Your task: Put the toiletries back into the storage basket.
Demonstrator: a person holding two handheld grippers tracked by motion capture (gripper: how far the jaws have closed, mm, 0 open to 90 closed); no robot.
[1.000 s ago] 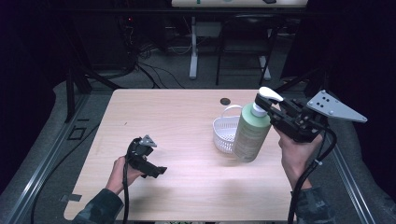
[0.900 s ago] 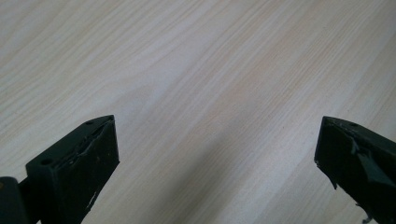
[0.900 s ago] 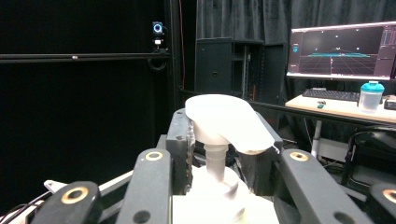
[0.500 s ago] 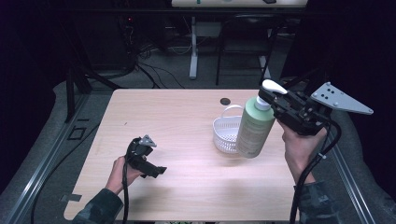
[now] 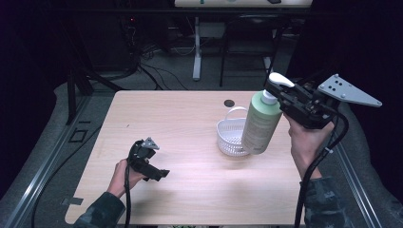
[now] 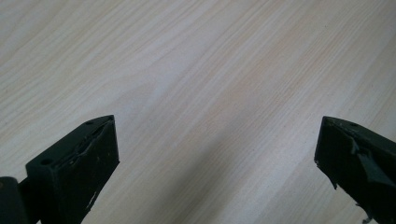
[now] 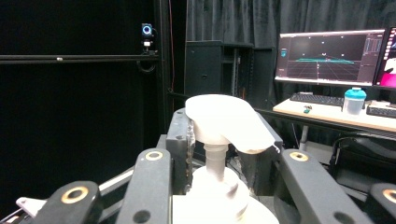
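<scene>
A tall pale-green pump bottle [image 5: 260, 122] with a white pump head [image 7: 226, 122] hangs lifted and tilted over the right part of the table, in front of a small white basket [image 5: 229, 137]. My right gripper [image 5: 281, 92] is shut on the bottle's neck, its jaws pressed on either side of the pump stem [image 7: 215, 161]. My left gripper [image 5: 157, 173] rests low near the table's front left, held by a hand. Its jaws stand wide apart over bare wood [image 6: 210, 93] with nothing between them.
A small dark round disc [image 5: 229, 102] lies on the table [image 5: 166, 118] behind the basket. Beyond the table are desk legs and cables on the floor. The right gripper view looks out at a desk with monitors [image 7: 327, 58] and a teal-lidded cup [image 7: 354, 100].
The right gripper has carried the bottle a little higher and to the right, tilting it more. The left gripper has stayed where it was.
</scene>
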